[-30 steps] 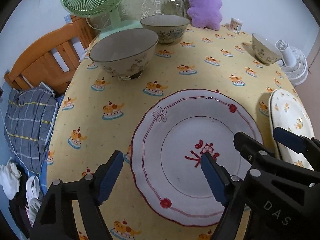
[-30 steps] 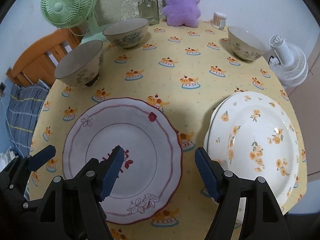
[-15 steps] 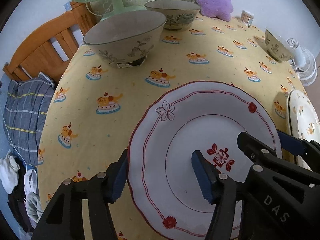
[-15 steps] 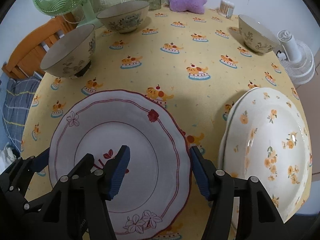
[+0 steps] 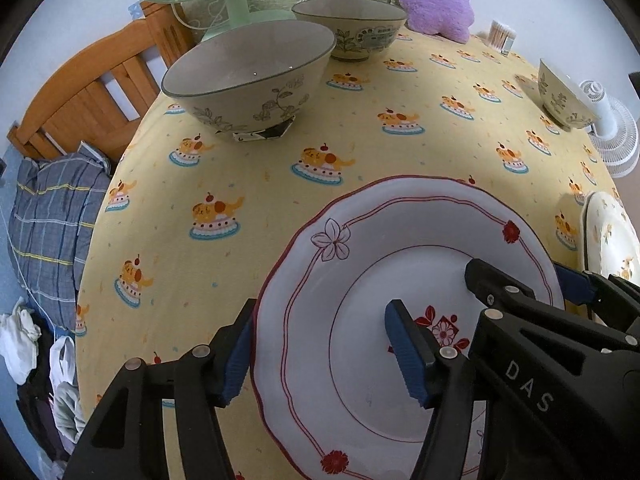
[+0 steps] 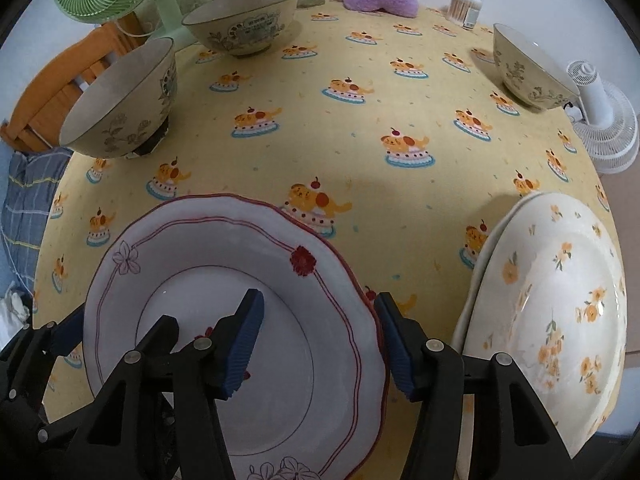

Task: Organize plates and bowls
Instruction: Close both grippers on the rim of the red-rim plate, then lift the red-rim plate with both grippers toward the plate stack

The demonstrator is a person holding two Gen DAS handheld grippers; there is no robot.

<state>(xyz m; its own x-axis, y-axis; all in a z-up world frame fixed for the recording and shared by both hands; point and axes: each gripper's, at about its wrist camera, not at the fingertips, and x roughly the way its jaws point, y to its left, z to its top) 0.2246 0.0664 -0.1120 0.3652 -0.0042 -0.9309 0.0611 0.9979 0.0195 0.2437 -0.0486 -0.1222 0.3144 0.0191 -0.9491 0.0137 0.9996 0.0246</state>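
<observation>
Both tongs straddled opposite rims of the red-trimmed plate [image 5: 404, 280] lying near on the table: left gripper [image 5: 324, 356] unclenched, right gripper [image 6: 320, 344] closing, pads not yet pressing.

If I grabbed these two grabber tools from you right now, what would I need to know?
Left gripper: astride the left rim of the white red-trimmed scalloped plate, one pad outside, one over the well; grip not confirmed.
Right gripper: astride the same plate's right rim, jaws closing.
Cream plate with orange flowers sits to the right on another plate, whose rim shows beneath.
Three grey-beige floral bowls stand apart: near left, far centre, far right.
Done: two plates stacked.
Left: probably stack the red-trimmed plate, then gather the bowls.
</observation>
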